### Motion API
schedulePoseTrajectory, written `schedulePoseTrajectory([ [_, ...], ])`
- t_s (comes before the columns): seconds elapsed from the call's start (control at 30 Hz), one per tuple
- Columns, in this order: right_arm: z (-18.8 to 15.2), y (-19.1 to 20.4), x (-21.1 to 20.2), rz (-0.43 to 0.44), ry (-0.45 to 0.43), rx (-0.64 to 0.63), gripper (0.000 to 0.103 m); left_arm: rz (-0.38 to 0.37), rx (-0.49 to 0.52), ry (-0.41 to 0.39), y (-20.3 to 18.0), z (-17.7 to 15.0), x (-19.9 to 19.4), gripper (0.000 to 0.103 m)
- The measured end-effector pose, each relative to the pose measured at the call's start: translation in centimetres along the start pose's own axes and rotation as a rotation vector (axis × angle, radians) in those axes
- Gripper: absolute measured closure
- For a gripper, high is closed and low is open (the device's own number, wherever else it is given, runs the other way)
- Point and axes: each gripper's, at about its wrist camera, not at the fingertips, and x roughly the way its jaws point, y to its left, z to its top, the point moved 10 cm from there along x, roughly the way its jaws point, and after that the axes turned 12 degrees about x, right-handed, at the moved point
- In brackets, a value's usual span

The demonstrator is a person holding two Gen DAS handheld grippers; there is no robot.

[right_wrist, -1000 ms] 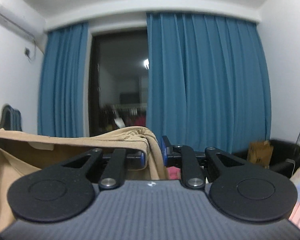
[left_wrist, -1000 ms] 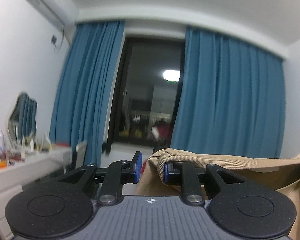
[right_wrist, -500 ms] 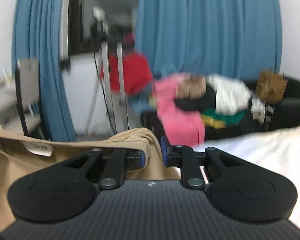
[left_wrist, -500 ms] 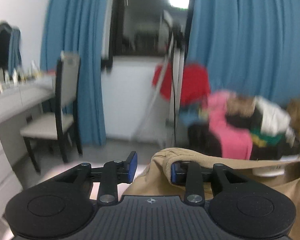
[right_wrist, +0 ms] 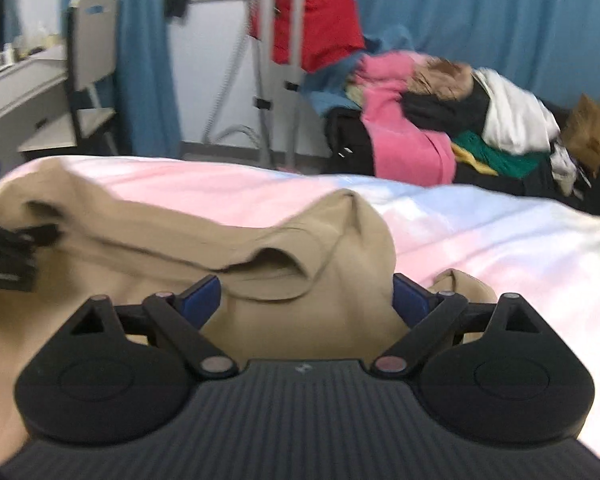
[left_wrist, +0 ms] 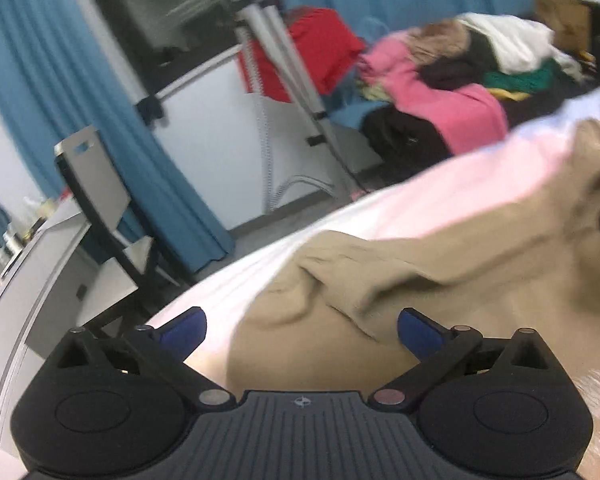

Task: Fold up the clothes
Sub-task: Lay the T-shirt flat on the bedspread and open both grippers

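A tan garment (left_wrist: 440,276) lies rumpled on the pale pink bed sheet (left_wrist: 440,188). It also shows in the right wrist view (right_wrist: 188,248). My left gripper (left_wrist: 300,330) is open, its blue-padded fingers spread over the garment's left edge, holding nothing. My right gripper (right_wrist: 306,296) is open too, spread around the garment's right end, where a ribbed edge bunches up. The left gripper's black tip shows at the far left of the right wrist view (right_wrist: 8,256).
A pile of clothes (right_wrist: 440,120) in pink, black, white, green and red lies beyond the bed. A tripod (right_wrist: 276,60) stands by the blue curtain (right_wrist: 480,12). A chair (left_wrist: 100,216) and a white desk (left_wrist: 28,292) are on the left.
Both grippers have tipped down from the window to the bed and opened. The tan garment, held up by its waistband before, now lies released on the sheet.
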Motion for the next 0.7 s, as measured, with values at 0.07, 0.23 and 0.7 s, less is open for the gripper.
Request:
schedulePoseTrajectory([
  [0.07,-0.2,1.0,-2.9,0.031,-0.034,0.007,0.011,-0.018,0.008,-0.039,-0.6,0.1,-2.6,0.000],
  [0.23,-1.9,2.2,-11.7,0.132,-0.115,0.077,0.011,-0.054,-0.044,-0.135,-1.6,-0.8,-10.4,0.000],
  [0.7,-12.0,-1.3,-30.3,0.214,-0.268,0.274,0.012,-0.136,-0.449,-0.204,-1.8,-16.7,-29.6,0.000],
])
